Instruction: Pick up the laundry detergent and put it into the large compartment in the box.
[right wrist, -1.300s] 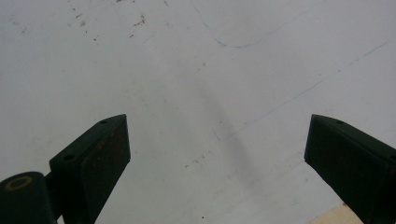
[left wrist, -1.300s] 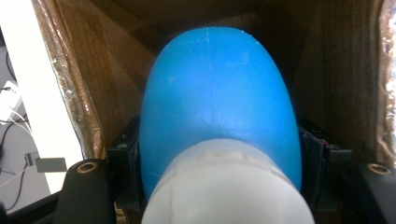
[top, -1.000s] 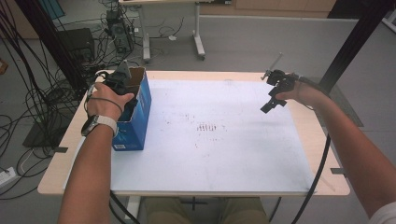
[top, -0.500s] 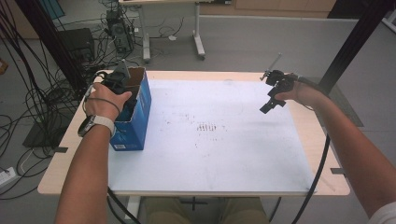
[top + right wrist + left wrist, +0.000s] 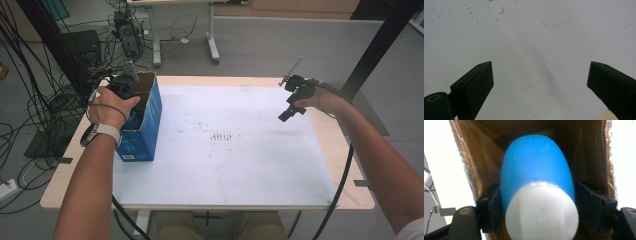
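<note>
Left gripper view: one blue bottle (image 5: 536,162), one white cap (image 5: 541,212), one box (image 5: 584,142).

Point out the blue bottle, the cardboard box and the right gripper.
blue bottle (image 5: 536,162): left gripper view, on its blue body above the white cap.
cardboard box (image 5: 150,117): high view, on its blue outer side.
right gripper (image 5: 285,116): high view, at its jaw tips.

We observe the left gripper (image 5: 537,207) inside a cardboard box (image 5: 589,152), its black jaws standing at nine and three o'clock against a blue bottle (image 5: 536,165). The bottle's white cap (image 5: 541,212) faces us at six o'clock; its rounded body extends toward twelve o'clock.
</note>
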A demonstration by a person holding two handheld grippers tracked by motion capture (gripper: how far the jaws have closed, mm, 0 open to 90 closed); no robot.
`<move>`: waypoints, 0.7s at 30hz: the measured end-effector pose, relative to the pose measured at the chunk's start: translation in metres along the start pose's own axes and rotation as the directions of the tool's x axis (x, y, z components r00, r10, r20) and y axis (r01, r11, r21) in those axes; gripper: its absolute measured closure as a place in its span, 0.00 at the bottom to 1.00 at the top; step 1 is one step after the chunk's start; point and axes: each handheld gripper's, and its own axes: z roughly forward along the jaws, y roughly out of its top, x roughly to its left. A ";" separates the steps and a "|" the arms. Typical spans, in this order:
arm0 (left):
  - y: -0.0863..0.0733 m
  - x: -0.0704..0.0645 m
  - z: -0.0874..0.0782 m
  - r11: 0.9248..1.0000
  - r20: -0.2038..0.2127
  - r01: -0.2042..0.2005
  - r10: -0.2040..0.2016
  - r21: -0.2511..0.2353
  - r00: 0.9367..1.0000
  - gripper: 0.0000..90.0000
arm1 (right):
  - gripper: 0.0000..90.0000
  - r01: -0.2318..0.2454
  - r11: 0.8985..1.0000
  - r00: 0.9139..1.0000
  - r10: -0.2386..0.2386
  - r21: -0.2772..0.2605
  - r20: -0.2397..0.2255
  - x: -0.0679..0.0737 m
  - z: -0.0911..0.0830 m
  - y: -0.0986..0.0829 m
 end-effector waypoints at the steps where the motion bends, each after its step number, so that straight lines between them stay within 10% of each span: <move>1: 0.000 0.000 -0.001 1.000 -0.001 -0.001 0.001 -0.003 1.000 0.27 | 0.08 -0.001 1.000 1.000 0.001 0.000 0.001 0.000 0.000 0.000; 21: -0.004 0.001 -0.026 1.000 -0.009 0.000 0.000 -0.023 1.000 0.09 | 0.07 0.003 1.000 1.000 -0.003 -0.008 0.006 0.004 -0.004 -0.001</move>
